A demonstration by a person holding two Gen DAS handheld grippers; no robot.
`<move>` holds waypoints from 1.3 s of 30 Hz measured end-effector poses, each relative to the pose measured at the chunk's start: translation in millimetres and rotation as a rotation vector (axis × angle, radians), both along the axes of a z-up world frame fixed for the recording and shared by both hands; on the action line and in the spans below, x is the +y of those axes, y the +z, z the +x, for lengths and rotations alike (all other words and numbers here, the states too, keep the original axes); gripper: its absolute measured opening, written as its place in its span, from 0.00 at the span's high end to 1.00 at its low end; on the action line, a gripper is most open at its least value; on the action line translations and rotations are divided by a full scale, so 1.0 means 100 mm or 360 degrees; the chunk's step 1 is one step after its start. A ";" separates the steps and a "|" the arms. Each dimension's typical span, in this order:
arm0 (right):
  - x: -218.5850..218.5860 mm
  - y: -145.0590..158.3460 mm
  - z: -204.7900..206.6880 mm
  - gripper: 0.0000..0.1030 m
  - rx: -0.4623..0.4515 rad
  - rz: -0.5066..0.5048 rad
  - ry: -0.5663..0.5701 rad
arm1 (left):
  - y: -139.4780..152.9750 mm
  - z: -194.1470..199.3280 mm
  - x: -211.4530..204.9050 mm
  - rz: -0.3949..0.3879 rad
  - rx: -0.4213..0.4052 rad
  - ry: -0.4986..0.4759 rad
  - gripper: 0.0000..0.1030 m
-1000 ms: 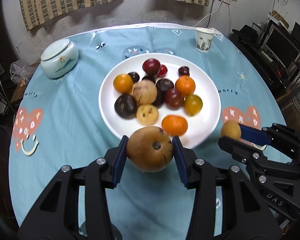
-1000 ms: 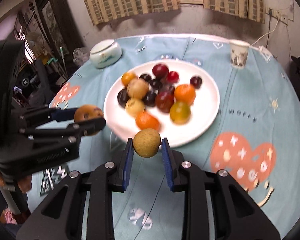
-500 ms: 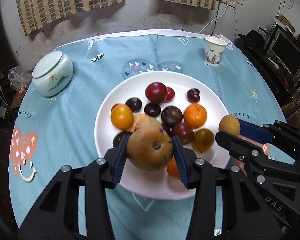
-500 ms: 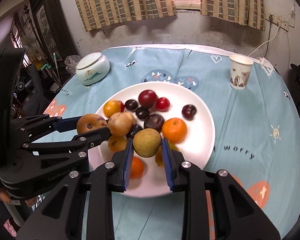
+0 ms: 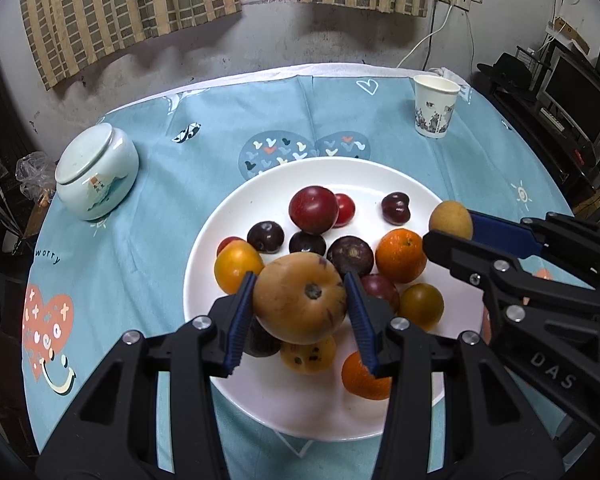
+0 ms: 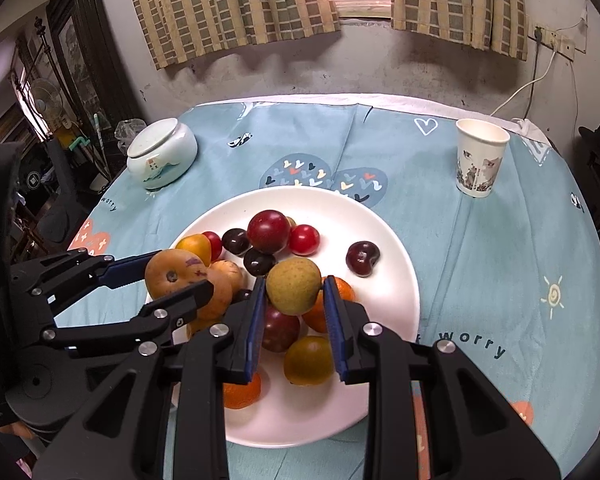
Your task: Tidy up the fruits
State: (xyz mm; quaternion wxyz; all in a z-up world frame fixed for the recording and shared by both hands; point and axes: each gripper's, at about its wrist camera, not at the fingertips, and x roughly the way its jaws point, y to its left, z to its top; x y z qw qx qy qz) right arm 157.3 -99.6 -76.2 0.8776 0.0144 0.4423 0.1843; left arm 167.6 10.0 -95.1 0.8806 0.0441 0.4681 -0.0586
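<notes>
A white plate (image 5: 376,176) (image 6: 396,264) in the middle of the table holds several fruits: oranges, dark plums and red ones. My left gripper (image 5: 299,300) is shut on a large brown fruit (image 5: 300,298) and holds it above the plate's near left part; it also shows in the right wrist view (image 6: 172,272). My right gripper (image 6: 294,286) is shut on a small yellow-green fruit (image 6: 294,284), above the plate's near middle; the left wrist view shows that fruit (image 5: 450,218) over the plate's right rim.
A lidded pale ceramic jar (image 5: 94,172) (image 6: 162,156) stands at the far left. A paper cup (image 5: 434,106) (image 6: 480,158) stands at the far right. The round table has a blue printed cloth (image 5: 140,240). A wall and curtains lie behind.
Both grippers have moved forward from the table's near edge to above the plate, each still holding its fruit. The plate's fruits have not moved.
</notes>
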 end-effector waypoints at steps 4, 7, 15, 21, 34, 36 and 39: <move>-0.03 0.07 0.04 0.72 -0.0030 0.0031 -0.0012 | 0.06 0.01 0.00 0.0015 -0.0043 0.0002 0.56; -0.07 0.16 0.08 0.72 -0.0066 0.0053 -0.0023 | 0.12 0.01 0.00 0.0036 -0.0086 0.0001 0.56; 0.02 0.14 0.28 0.72 -0.0021 -0.0033 -0.0023 | -0.02 0.08 -0.01 0.0182 -0.0081 -0.0002 0.56; 0.11 -0.04 0.51 0.72 0.0153 -0.0028 -0.0042 | -0.03 0.06 -0.05 0.0244 -0.0155 -0.0023 0.54; 0.07 -0.03 0.47 0.17 0.0138 -0.0026 -0.0095 | 0.01 0.03 -0.01 0.0225 -0.0257 -0.0009 0.28; 0.05 0.02 0.40 0.17 0.0126 -0.0009 -0.0103 | 0.05 0.00 0.02 0.0181 -0.0252 0.0011 0.28; -0.02 0.15 0.23 0.17 0.0086 0.0043 -0.0126 | 0.16 -0.11 0.08 0.0113 -0.0254 0.0041 0.28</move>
